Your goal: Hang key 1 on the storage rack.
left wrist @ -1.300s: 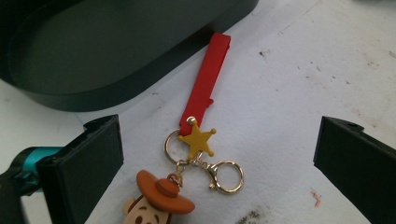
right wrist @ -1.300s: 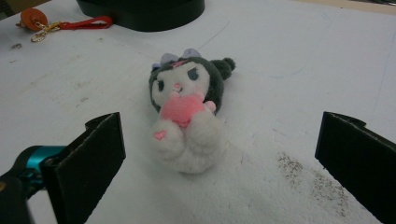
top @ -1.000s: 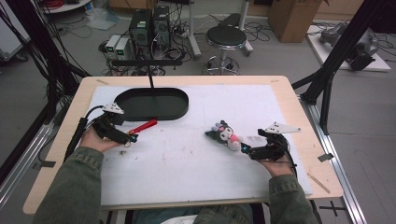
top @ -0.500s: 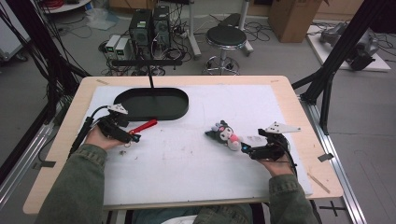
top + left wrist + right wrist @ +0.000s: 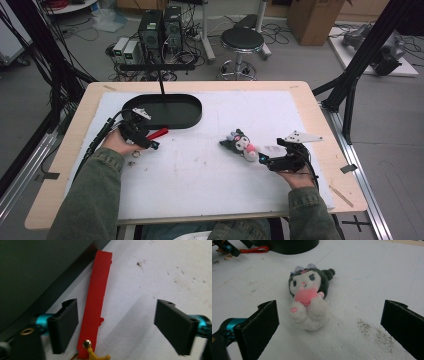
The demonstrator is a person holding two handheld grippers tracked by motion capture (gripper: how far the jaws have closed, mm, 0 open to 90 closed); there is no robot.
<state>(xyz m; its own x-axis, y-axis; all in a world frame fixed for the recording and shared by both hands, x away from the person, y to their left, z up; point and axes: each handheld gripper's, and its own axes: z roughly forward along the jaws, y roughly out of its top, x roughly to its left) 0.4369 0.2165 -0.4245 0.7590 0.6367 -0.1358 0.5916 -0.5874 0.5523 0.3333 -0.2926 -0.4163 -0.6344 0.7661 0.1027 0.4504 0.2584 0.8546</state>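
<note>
A red strap (image 5: 96,302) with a gold clasp lies flat on the white mat beside the black oval tray (image 5: 162,111). My left gripper (image 5: 117,315) is open around the strap, which sits close to the left pad (image 5: 63,327). In the high view the left gripper (image 5: 150,138) is at the strap (image 5: 159,133). A small plush toy (image 5: 309,297) with a dark hood, white face and pink heart lies on its back. My right gripper (image 5: 329,322) stands open just short of the plush (image 5: 241,144), both jaws wide apart; from above the right gripper (image 5: 261,159) is to the plush's right.
The tray's dark wall (image 5: 37,270) runs close along the left gripper's left side. A thin black post (image 5: 161,82) rises from the tray. The white mat (image 5: 210,170) covers most of the wooden table. A stool (image 5: 242,40) and equipment stand beyond the far edge.
My left gripper has crept forward and right toward the red strap and tray. The right gripper and the plush have stayed put.
</note>
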